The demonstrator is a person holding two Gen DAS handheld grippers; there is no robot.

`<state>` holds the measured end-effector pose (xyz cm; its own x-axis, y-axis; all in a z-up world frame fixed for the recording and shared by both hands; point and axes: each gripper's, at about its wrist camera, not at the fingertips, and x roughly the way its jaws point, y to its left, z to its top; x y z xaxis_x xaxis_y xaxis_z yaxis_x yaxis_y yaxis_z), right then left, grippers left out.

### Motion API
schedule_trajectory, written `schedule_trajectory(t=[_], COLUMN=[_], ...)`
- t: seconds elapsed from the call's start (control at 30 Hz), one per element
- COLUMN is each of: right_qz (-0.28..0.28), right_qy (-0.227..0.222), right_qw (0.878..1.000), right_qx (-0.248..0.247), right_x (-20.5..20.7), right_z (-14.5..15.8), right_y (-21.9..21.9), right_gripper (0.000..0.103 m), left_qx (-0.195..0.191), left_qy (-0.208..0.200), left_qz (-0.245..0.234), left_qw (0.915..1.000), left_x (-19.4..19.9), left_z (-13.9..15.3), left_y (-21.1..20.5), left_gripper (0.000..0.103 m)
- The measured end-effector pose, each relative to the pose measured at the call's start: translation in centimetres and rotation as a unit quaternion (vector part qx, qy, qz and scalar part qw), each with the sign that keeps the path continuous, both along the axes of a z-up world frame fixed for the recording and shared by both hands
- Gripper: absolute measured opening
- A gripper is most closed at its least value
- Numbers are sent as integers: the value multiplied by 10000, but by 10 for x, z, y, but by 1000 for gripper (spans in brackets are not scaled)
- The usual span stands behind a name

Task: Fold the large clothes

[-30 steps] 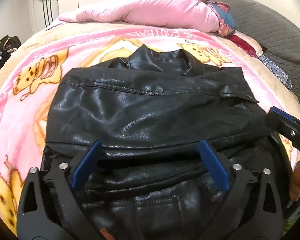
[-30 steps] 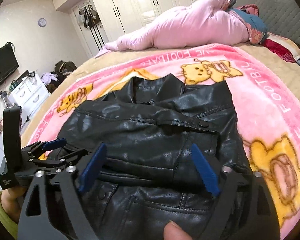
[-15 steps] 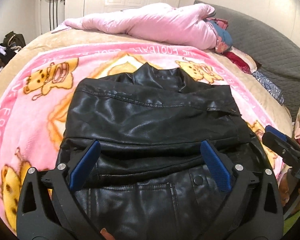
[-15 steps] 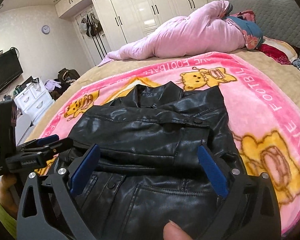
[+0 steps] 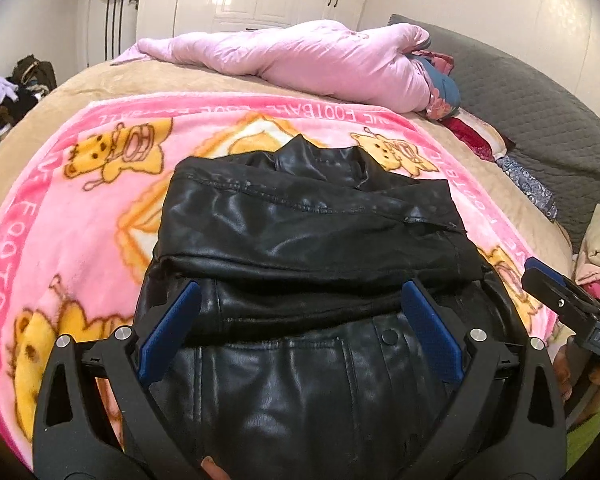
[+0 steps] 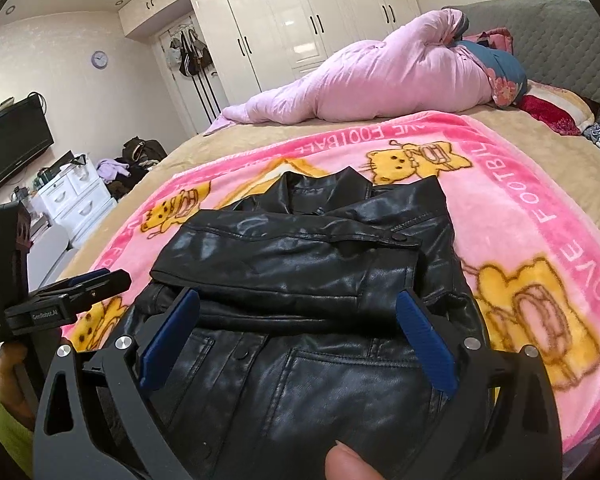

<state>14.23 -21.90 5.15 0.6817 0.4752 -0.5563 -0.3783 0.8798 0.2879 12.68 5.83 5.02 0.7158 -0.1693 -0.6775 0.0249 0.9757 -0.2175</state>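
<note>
Both my left gripper (image 5: 300, 336) and right gripper (image 6: 296, 338) gape, holding nothing. Risk: stiff black jacket (image 5: 308, 240) springs unfolded on the slick blanket (image 5: 80, 216).

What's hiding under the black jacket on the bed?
Under the black jacket lies a pink cartoon blanket, spread over the tan bed cover. Whatever part of the blanket's picture sits beneath the jacket is covered.

You get bright, even room light. Glare sits on the wardrobe doors (image 6: 300, 20) and sheen on the jacket (image 5: 300, 240). Both views bend strongly at the dark round edges; the centre stays sharp.
</note>
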Motion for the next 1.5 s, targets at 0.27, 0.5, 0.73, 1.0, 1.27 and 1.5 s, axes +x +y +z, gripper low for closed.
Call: schedule_trajectory(t=[0.27,0.5,0.73,1.0,1.27,1.5], right_qz=[88,104,99,59,-53,-163], right_qy=[-50,-57,-4,127,313,503], right_qw=[9999,9996,9992,9986,9977,9970], right_qx=[-102,-246,-375,-507,-599,-562], right_x=[-18,-30,-42,-55,-73,-86], right_z=[6,8,5,-3,-15,-24], right_y=[4,3,-1,-14,-31,-50], right_gripper=[98,98,99,99,99,99], left_qx=[-6,59,82,126,250,300], left_qy=[7,-35,-9,25,136,240], left_qz=[21,73,141,165,250,361], left_qw=[10000,10000,9999,9998,9993,9986], left_x=[-20,-35,-46,-61,-76,-91], left_z=[1,3,1,-1,-7,-13], left_y=[13,23,31,37,42,52], left_gripper=[94,94,94,94,94,94])
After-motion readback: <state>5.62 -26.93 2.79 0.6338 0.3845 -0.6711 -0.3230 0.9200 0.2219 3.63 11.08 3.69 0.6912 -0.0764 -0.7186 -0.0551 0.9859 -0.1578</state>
